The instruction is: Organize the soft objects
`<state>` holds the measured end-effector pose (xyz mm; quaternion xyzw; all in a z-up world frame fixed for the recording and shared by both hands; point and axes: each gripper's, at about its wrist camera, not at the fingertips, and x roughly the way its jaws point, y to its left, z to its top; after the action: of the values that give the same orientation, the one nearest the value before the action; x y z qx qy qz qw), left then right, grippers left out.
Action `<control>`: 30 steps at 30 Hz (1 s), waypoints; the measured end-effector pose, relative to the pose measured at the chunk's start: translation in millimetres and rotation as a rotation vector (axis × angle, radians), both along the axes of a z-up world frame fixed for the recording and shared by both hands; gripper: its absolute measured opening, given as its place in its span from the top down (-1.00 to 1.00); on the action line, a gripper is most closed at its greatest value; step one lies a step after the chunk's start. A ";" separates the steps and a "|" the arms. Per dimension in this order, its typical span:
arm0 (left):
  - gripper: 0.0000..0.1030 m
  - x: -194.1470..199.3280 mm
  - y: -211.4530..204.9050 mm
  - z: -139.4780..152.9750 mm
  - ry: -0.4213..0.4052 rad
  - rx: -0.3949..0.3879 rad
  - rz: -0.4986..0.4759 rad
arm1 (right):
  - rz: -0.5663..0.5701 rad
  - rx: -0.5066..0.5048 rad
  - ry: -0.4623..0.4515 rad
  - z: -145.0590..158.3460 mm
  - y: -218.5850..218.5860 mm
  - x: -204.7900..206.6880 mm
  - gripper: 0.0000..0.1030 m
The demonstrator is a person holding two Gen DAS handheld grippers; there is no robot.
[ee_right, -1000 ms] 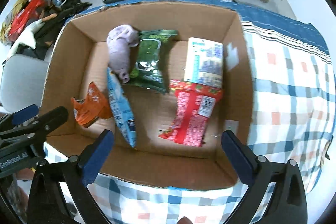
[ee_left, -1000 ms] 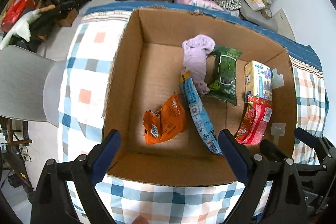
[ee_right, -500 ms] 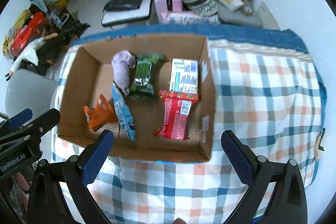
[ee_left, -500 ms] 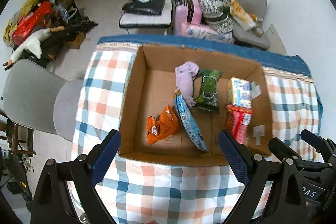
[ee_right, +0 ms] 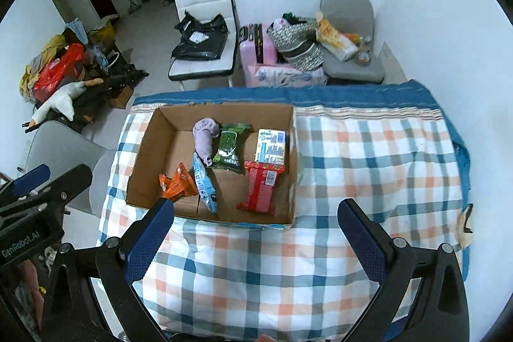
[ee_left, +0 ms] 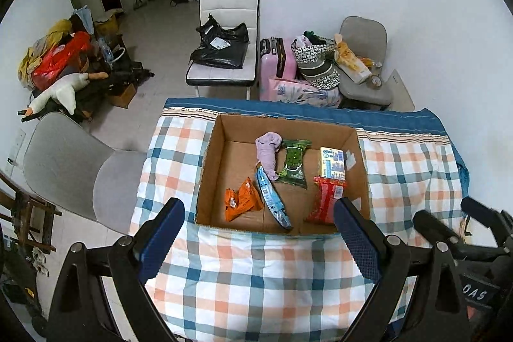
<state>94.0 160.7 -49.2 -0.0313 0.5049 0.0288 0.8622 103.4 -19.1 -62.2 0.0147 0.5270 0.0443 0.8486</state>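
Six soft items in cardboard box (ee_left: 208,162) on checked bench (ee_left: 256,278): lilac cloth (ee_left: 268,151), green pack (ee_left: 293,164), white-blue pack (ee_left: 332,163), red pack (ee_left: 327,201), blue pouch (ee_left: 271,197), orange packet (ee_left: 242,202). Left gripper (ee_left: 258,241) and right gripper (ee_right: 256,241) wide open (both empty), above near edge.

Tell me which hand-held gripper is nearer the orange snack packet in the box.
Left, by a small margin. The left hand-held gripper hangs open almost straight in front of the orange snack packet; the right hand-held gripper, also open, sits further to its right.
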 end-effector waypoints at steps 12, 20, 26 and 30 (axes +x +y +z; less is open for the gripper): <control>-0.85 -32.5 -9.2 26.9 -0.010 0.001 -0.016 | -0.035 0.011 -0.045 40.4 -15.0 -37.3 -1.00; -0.85 -42.0 -14.6 29.5 -0.002 0.013 -0.027 | -0.054 0.013 -0.040 45.7 -21.9 -47.9 -1.00; -0.85 -43.9 -15.8 30.3 -0.004 0.013 -0.025 | -0.053 0.008 -0.046 49.2 -24.5 -50.5 -1.00; -0.85 -45.2 -16.1 31.7 -0.010 0.017 -0.023 | -0.058 0.001 -0.058 57.8 -27.9 -54.1 -1.00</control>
<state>48.8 144.5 -17.6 -0.0181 0.5005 0.0229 0.8652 49.4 -46.9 -4.3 0.0289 0.5016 0.0205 0.8644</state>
